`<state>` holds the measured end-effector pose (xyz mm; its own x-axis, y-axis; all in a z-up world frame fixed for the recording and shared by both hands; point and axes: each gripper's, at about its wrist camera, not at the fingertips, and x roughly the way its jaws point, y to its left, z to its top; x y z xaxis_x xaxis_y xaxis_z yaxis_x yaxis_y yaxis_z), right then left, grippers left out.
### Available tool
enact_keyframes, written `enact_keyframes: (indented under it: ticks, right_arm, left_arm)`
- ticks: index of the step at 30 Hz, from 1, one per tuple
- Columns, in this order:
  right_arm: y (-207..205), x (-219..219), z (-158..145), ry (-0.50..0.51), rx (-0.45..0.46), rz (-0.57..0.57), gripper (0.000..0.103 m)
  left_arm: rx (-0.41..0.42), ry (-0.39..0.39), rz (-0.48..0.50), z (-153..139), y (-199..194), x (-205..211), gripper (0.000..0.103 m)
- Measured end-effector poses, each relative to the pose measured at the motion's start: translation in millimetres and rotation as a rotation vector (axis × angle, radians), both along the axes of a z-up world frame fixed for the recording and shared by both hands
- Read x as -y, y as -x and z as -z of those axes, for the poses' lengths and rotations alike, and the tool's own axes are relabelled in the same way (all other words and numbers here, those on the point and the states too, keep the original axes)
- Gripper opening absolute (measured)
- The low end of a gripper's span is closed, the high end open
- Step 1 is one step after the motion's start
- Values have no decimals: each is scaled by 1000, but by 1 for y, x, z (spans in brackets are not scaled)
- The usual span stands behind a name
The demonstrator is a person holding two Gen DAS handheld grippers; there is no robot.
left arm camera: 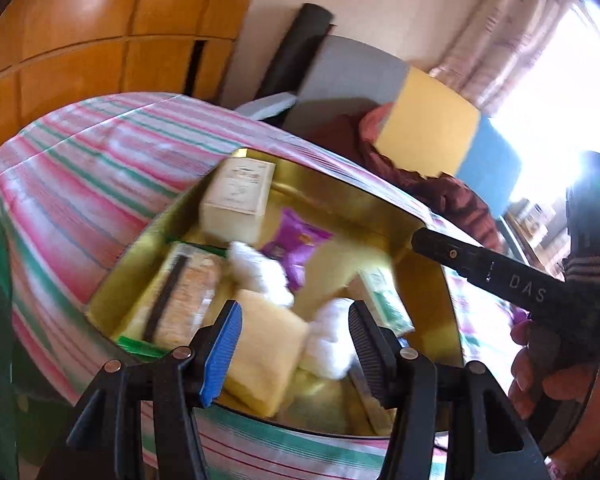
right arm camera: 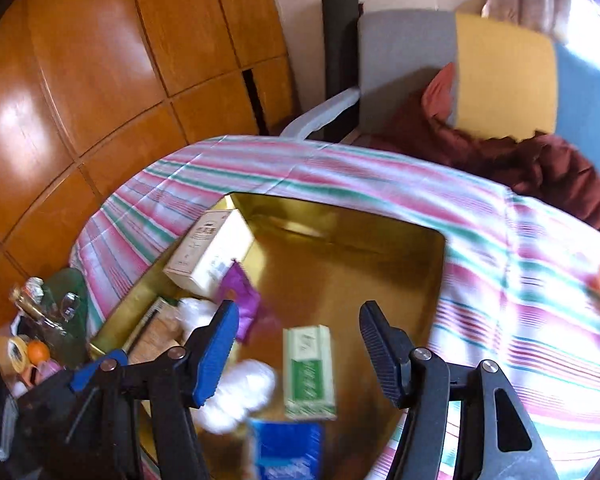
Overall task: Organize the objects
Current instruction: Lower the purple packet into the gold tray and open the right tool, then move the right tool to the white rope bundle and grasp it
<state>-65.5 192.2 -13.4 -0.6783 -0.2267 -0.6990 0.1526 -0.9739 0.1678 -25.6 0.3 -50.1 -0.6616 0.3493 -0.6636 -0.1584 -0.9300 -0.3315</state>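
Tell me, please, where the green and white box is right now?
The green and white box lies flat on the floor of the gold tray, central in the right wrist view, beside a white cotton puff and above a blue packet.

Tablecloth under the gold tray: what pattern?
Pink, green and white stripes on the tablecloth; clearest in the right wrist view.

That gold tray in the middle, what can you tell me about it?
The gold tray is a shallow, shiny, metallic-looking rectangle with low raised walls and rounded corners. It lies flat on the striped cloth. One side is crowded: a cream box, a purple packet, white cotton tufts, a green-and-white box and a blue packet. The other side is bare. Both open tools hover over it; neither visibly touches it.
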Motion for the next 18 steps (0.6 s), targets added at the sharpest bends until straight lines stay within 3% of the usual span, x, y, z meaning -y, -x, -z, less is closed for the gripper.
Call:
enact_keyframes:
  ticks: [8,18]
  right_arm:
    - [-41,-58,9,-96,0,103,65]
    - [-91,-148,48,-96,72,268,65]
  left_arm:
    - [-51,34,201,-4,-24,-49,56]
    - [-97,75,421,-8,-64,-107,56]
